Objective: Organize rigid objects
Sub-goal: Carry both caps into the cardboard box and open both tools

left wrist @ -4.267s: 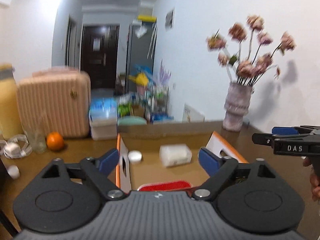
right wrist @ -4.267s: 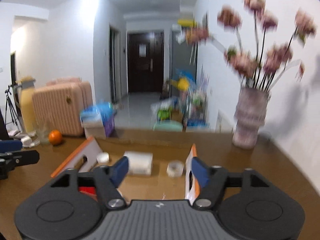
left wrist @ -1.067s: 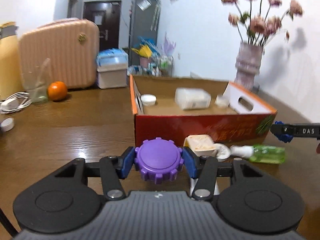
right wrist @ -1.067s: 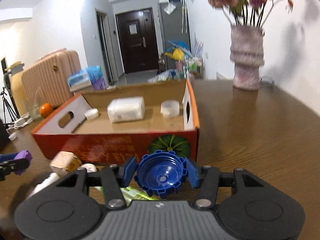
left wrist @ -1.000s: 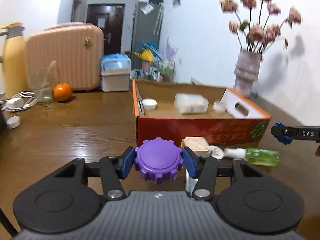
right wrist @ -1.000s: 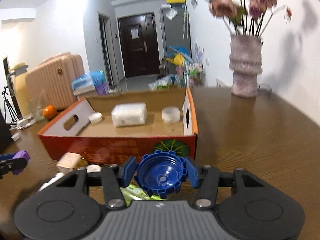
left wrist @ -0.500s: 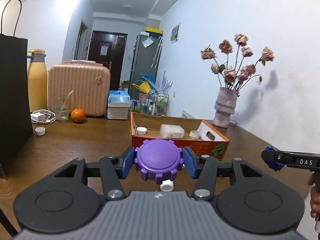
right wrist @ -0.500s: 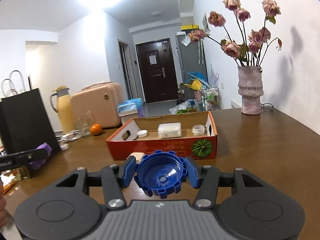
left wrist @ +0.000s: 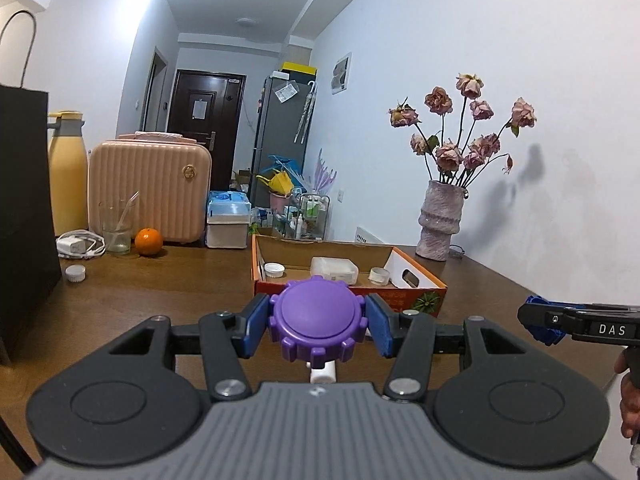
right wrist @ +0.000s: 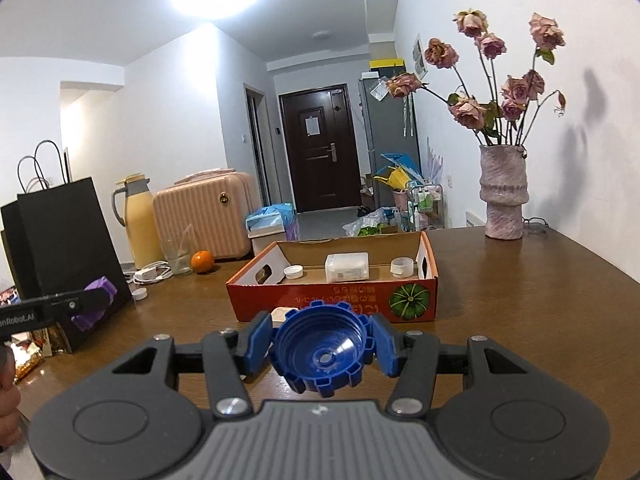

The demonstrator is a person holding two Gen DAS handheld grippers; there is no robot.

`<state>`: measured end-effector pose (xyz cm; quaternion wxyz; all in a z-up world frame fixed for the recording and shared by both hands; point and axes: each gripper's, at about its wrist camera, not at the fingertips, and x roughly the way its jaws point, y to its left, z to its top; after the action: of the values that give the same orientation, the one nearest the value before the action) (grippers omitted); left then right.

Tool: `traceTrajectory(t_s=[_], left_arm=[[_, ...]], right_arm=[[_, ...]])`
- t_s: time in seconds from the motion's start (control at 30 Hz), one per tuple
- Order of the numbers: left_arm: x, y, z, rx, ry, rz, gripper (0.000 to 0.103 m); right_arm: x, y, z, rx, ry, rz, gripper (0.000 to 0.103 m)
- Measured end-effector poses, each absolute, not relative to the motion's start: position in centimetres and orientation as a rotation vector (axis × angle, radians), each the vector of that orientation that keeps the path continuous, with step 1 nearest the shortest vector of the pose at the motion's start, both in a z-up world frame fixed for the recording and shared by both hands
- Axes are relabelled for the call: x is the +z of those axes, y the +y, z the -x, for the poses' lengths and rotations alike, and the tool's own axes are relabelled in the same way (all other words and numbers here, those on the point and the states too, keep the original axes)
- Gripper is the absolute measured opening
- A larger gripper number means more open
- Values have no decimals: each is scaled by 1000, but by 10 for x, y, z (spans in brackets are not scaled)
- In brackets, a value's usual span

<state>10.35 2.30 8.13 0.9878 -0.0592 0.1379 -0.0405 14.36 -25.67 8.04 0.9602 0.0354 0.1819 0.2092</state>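
Note:
My left gripper (left wrist: pixel 317 323) is shut on a purple toothed cap (left wrist: pixel 316 318), held above the table in front of the box. My right gripper (right wrist: pixel 321 344) is shut on a blue toothed cap (right wrist: pixel 322 350), hollow side facing the camera. The open red cardboard box (right wrist: pixel 332 300) stands ahead on the wooden table; it also shows in the left wrist view (left wrist: pixel 424 300). Inside lie a clear plastic container (right wrist: pixel 346 267), a white lid (right wrist: pixel 293 271) and a small white cup (right wrist: pixel 401 267). The left gripper with the purple cap shows at the left of the right wrist view (right wrist: pixel 94 304).
A black paper bag (right wrist: pixel 60 240), a yellow flask (right wrist: pixel 138 220), a pink suitcase (right wrist: pixel 208 216), a glass (right wrist: pixel 178 258), an orange (right wrist: pixel 201 261) and a charger cable stand at the left. A vase of dried roses (right wrist: pixel 503 196) stands at the right rear. Small items lie just before the box.
Both grippers have pulled back and up from the box, each still holding its cap. The box and table now look farther away.

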Motion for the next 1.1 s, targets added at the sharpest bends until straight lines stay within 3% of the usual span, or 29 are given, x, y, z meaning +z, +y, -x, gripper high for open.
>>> traceTrajectory(t_s=[0.33, 0.73, 0.87, 1.1], left_arm=[[85, 31, -237, -120, 367, 88, 53], [46, 42, -431, -78, 581, -1, 53], [32, 46, -466, -75, 638, 13, 54], [22, 51, -486, -85, 658, 40, 65]], right_arm=[[91, -227, -252, 481, 398, -13, 53], [70, -126, -492, 646, 653, -48, 53], [48, -95, -543, 644, 725, -20, 53], [23, -75, -575, 616, 763, 5, 54]])
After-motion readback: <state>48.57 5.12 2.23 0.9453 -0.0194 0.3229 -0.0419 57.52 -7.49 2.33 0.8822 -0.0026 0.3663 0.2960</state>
